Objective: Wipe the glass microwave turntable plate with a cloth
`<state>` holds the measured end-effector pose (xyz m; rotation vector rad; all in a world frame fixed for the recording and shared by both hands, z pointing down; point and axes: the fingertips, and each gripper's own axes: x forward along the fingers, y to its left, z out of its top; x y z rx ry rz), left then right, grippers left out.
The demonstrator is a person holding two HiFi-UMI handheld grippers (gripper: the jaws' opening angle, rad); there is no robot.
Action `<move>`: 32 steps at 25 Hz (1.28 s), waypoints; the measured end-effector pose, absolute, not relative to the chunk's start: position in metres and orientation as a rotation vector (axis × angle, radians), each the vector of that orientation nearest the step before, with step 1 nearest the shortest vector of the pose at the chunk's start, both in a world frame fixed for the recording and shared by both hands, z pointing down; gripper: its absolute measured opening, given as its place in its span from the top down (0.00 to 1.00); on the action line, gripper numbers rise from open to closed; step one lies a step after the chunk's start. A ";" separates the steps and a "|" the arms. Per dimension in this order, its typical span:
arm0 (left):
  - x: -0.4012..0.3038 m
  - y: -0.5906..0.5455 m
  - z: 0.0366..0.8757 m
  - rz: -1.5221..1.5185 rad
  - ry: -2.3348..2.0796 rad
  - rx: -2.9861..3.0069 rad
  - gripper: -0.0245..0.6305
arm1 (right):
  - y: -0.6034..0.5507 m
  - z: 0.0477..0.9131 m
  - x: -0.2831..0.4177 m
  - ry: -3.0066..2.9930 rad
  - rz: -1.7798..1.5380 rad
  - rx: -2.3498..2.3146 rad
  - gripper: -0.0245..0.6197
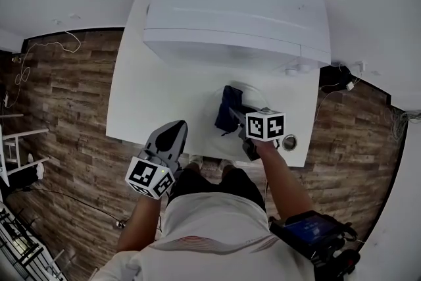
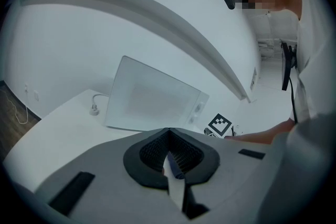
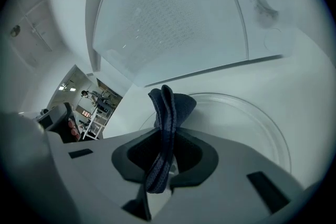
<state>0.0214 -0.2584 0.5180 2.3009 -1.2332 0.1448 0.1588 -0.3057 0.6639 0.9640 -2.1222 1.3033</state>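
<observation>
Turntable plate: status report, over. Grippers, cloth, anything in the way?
Right gripper shut on dark blue cloth, over glass plate on the table. Left gripper shut, empty, at table's near edge. Nothing on plate; microwave behind it.

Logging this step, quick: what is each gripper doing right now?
Left gripper: closed, holding nothing.
Right gripper: closed on the dark blue cloth, over the glass plate.

the white tabletop (image 1: 135, 105) before me bears a white microwave (image 1: 237, 3), the glass turntable plate (image 3: 254, 118) and a small round object (image 1: 289, 141).
</observation>
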 end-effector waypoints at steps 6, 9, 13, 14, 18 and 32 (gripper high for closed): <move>0.035 -0.264 0.522 0.136 -1.177 2.320 0.95 | -0.307 0.663 0.202 -2.064 1.303 1.049 0.86; 0.043 -0.264 0.523 0.129 -1.153 2.329 0.95 | -0.305 0.662 0.230 -2.018 1.315 1.106 0.86; 0.044 -0.264 0.523 0.136 -1.145 2.327 0.95 | -0.298 0.661 0.262 -1.968 1.302 1.155 0.86; 0.043 -0.264 0.523 0.140 -1.145 2.326 0.95 | -0.297 0.663 0.270 -1.956 1.291 1.168 0.86; 0.043 -0.263 0.524 0.144 -1.145 2.328 0.95 | -0.295 0.661 0.292 -1.929 1.206 1.206 0.86; 0.045 -0.254 0.524 0.145 -1.143 2.328 0.95 | -0.286 0.601 0.288 -2.103 1.144 1.290 0.86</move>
